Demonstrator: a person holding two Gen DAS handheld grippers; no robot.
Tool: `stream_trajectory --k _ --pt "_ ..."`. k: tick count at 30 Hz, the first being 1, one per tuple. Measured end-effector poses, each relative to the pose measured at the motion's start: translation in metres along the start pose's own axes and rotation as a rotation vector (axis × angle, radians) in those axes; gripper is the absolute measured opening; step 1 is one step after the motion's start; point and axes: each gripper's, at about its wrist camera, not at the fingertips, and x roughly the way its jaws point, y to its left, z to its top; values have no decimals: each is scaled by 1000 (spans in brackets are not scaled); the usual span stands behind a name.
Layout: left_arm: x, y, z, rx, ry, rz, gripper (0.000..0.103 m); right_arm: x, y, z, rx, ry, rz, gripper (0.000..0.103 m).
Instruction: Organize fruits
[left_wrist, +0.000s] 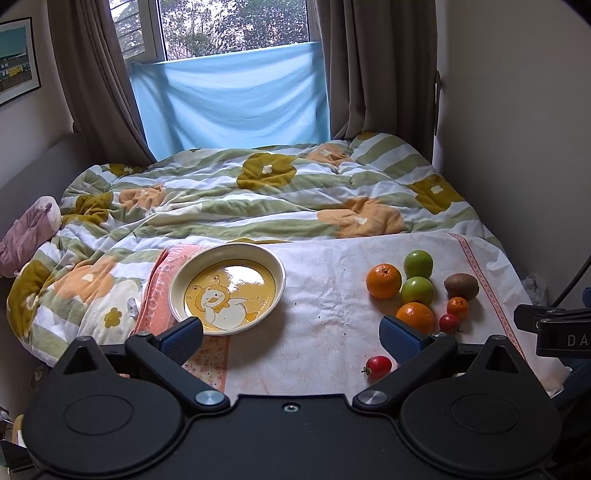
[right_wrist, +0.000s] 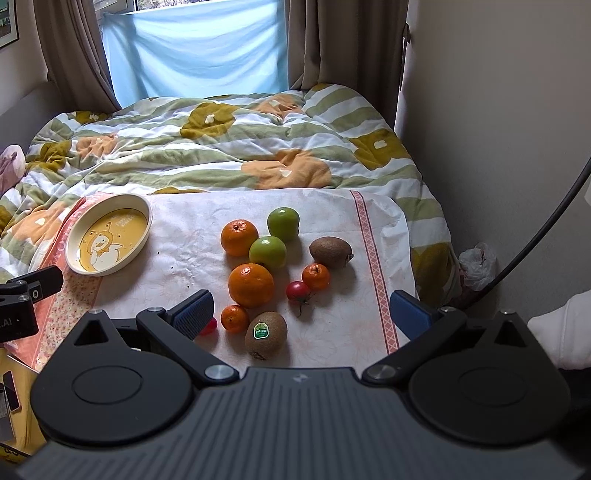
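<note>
A round plate with a yellow duck picture (left_wrist: 269, 291) (right_wrist: 146, 218) lies empty on a white cloth (left_wrist: 325, 291) (right_wrist: 192, 236) on the bed. To its right lie loose fruits: two oranges (right_wrist: 239, 237) (right_wrist: 251, 285), two green apples (right_wrist: 283, 223) (right_wrist: 267, 252), two kiwis (right_wrist: 330, 252) (right_wrist: 266, 334), two small mandarins (right_wrist: 316, 276) (right_wrist: 234, 318) and cherry tomatoes (right_wrist: 297, 290) (left_wrist: 378, 366). My left gripper (left_wrist: 291, 334) is open and empty, between plate and fruits. My right gripper (right_wrist: 301, 312) is open and empty, just short of the near kiwi.
A flowered green-striped quilt (left_wrist: 258, 192) covers the bed behind the cloth. A wall (right_wrist: 498, 129) runs along the right, with a dark cable (right_wrist: 546, 225) and a plastic bag (right_wrist: 476, 266) beside the bed. Curtains and a blue sheet (left_wrist: 229, 99) hang at the window.
</note>
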Motion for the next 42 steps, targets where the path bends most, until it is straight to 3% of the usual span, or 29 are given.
stream_trajectory --k 21,27,34,42 --pt "-4 2 -2 -8 -6 -16 102 2 1 -2 16 2 0 103" --pt "14 -8 -13 11 44 -26 102 16 -5 -14 45 28 21 103" --pt "49 -28 -28 114 46 -63 98 51 -14 -27 43 42 45 103" --pt "116 -43 -45 313 40 -197 93 100 -6 -45 60 71 52 103"
